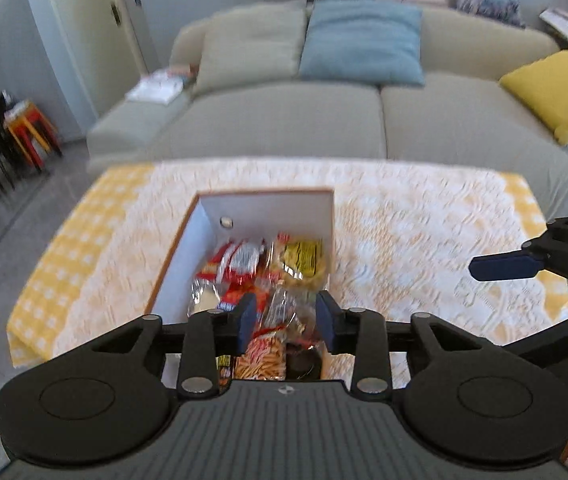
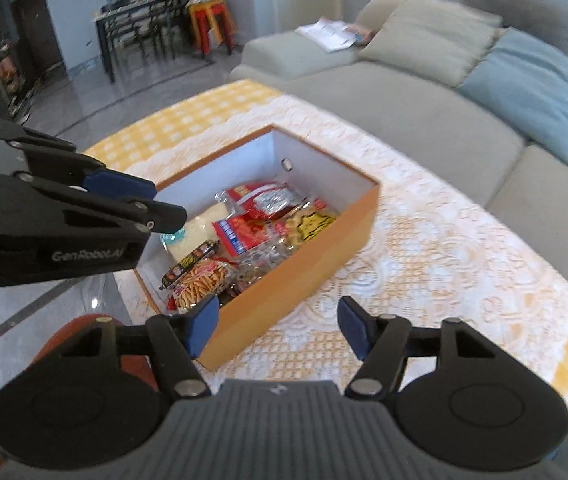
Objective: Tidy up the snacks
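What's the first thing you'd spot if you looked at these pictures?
The open box full of snack packets stands out first, orange outside and white inside, sitting in the middle of a yellow-and-white lacy tablecloth. Next come the two black tools with blue tips hanging above it with nothing in them: the left tool over the box's near end, the right tool over its near corner. Behind the table is a big grey sofa with blue and yellow cushions.

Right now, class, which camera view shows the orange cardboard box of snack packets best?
The right wrist view: the orange cardboard box shows whole there, with its outer wall, white inside and packets. The left wrist view looks in from one end, and the left gripper covers its near part.
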Demonstrator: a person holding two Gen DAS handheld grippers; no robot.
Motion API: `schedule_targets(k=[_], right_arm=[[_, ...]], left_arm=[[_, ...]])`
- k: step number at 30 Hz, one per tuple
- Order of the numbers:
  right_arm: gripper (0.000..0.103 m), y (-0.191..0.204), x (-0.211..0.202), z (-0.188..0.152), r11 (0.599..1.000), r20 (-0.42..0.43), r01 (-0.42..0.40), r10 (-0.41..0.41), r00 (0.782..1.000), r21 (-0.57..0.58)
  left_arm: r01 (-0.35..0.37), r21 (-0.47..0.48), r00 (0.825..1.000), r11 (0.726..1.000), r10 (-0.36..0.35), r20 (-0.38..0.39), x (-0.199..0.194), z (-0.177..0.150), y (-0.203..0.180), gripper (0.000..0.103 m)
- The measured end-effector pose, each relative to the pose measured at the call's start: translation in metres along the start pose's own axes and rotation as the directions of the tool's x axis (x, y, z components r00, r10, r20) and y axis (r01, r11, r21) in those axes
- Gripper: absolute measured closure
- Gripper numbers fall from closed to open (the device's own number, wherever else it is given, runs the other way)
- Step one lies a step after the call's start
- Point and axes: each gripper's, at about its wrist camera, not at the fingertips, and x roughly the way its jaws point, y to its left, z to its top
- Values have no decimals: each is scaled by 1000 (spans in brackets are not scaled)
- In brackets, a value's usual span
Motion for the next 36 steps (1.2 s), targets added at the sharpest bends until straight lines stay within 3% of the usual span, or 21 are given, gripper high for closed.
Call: schedule_targets(k=[3,5,8,11,15,22,28,36], right_arm=[[33,3,-27,-10,999,60,39,-40,997,13],[31,5,-45,-19,997,100,67,-70,992,39],[30,8,-66,-33,989,148,121,-133,980,86],[28,12,-83,-50,976,183,172,-194,964,131],[24,15,-100,-76,953,196,227,-266,944,201],[23,22,-102,-114,923,160,293,-338,927,251],[23,17,-91,-135,913,113,297,-339,934,280],[23,17,-83,-137,908,104,307,-348,932,285]], left_arm=[[-22,-11,998,1000,22,65,-21,-7,-9,52],[-44,-12,992,999,45,116,-35,-13,-15,41],[-105,0,974,994,103,203,-55,-27,-27,31],[-152,-8,957,988,149,251,-66,-42,-36,29],[-155,-31,957,987,158,244,-66,-58,-45,29],[-96,-41,985,995,100,143,-53,-83,-55,29],[-71,-52,995,996,75,72,-34,-94,-59,29],[-61,-54,997,997,64,53,-32,-101,-59,29]])
